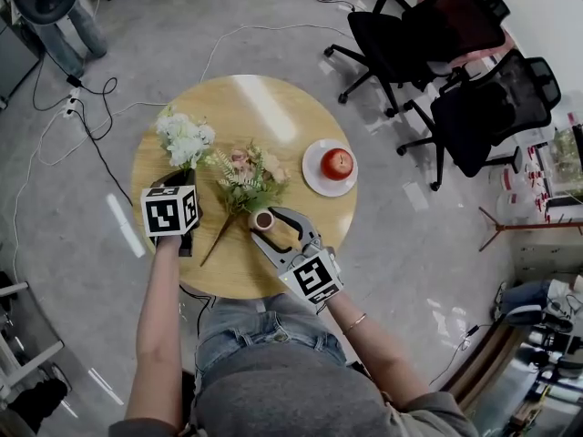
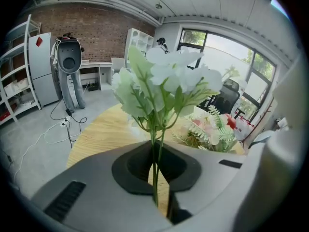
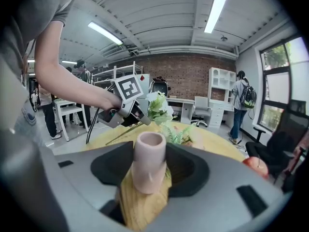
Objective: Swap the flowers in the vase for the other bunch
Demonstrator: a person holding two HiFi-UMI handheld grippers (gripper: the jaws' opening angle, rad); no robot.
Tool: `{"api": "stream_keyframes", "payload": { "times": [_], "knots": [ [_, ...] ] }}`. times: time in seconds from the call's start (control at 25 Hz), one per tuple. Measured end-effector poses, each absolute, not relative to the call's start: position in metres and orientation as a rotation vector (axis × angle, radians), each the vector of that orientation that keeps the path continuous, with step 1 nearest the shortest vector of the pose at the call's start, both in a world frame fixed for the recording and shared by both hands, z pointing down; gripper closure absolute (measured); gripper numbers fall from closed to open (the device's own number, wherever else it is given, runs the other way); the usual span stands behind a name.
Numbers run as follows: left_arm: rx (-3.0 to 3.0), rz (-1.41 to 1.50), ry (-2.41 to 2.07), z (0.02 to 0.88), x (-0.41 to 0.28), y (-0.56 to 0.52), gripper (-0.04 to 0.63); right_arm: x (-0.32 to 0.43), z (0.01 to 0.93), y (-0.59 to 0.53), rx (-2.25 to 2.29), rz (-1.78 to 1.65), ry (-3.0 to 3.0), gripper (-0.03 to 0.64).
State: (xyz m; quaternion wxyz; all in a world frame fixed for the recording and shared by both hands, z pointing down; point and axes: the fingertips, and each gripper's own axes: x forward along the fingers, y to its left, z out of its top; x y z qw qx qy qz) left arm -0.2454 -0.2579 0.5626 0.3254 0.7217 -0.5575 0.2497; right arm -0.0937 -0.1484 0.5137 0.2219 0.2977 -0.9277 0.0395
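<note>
While one vase (image 1: pixel 262 218) stands, two bunches (image 1: pixel 185 139) (image 1: pixel 248 176) show.

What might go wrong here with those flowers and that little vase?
The white bunch is held only by thin stems pinched in the left gripper; they may bend or miss the narrow mouth of the vase. The right gripper holds the vase, which might tip if pushed. The pink bunch lies close by on the table and may get swept aside.
</note>
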Motion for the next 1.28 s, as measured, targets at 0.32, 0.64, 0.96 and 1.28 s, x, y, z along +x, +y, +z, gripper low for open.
{"api": "stream_keyframes", "payload": {
  "times": [0.32,0.64,0.96,1.28],
  "knots": [
    [1.866,0.684,-1.425,0.582,-0.243,-0.262,0.572,-0.094,0.514,-0.148,0.849,0.125,-2.556,0.396],
    [1.87,0.71,-1.4,0.593,-0.234,-0.266,0.564,-0.091,0.514,-0.148,0.856,0.126,-2.556,0.396],
    [1.893,0.651,-1.432,0.575,-0.227,-0.268,0.448,-0.089,0.513,-0.148,0.853,0.128,-2.557,0.396],
    [2.008,0.567,-1.447,0.518,-0.223,-0.259,0.426,-0.088,0.513,-0.149,0.858,0.135,-2.567,0.396]
  ]
}}
